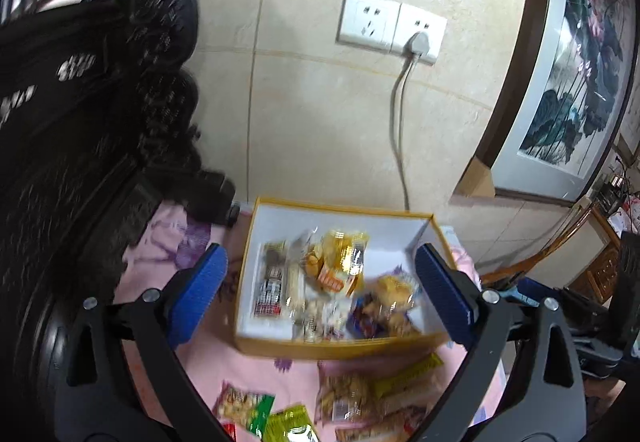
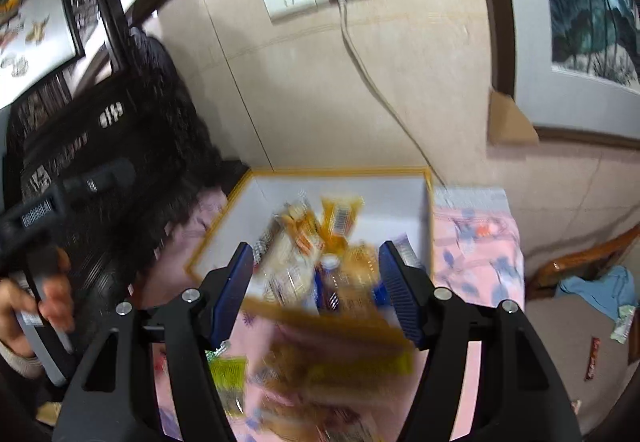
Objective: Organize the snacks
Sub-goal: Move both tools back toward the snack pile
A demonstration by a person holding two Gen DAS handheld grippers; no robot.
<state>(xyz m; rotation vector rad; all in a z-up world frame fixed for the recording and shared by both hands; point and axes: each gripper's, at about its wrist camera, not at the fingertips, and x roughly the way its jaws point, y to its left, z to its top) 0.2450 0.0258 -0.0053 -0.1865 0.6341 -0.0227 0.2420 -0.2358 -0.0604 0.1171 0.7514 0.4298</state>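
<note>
A yellow-rimmed box (image 1: 340,207) with a white inside stands on a pink cloth and holds several snack packets (image 1: 336,270). More packets (image 1: 352,398) lie loose on the cloth in front of it. My left gripper (image 1: 322,282) is open and empty, held above the box's front half. In the right wrist view the same box (image 2: 340,173) and its packets (image 2: 320,242) show blurred. My right gripper (image 2: 318,284) is open and empty above the box's near edge, with loose packets (image 2: 340,366) below it.
The pink cloth (image 1: 160,242) covers a small table against a tiled wall with a socket and cable (image 1: 400,102). A dark carved chair (image 1: 80,122) stands at the left. Framed paintings (image 1: 568,74) lean at the right. A wrapper lies on the floor (image 2: 592,358).
</note>
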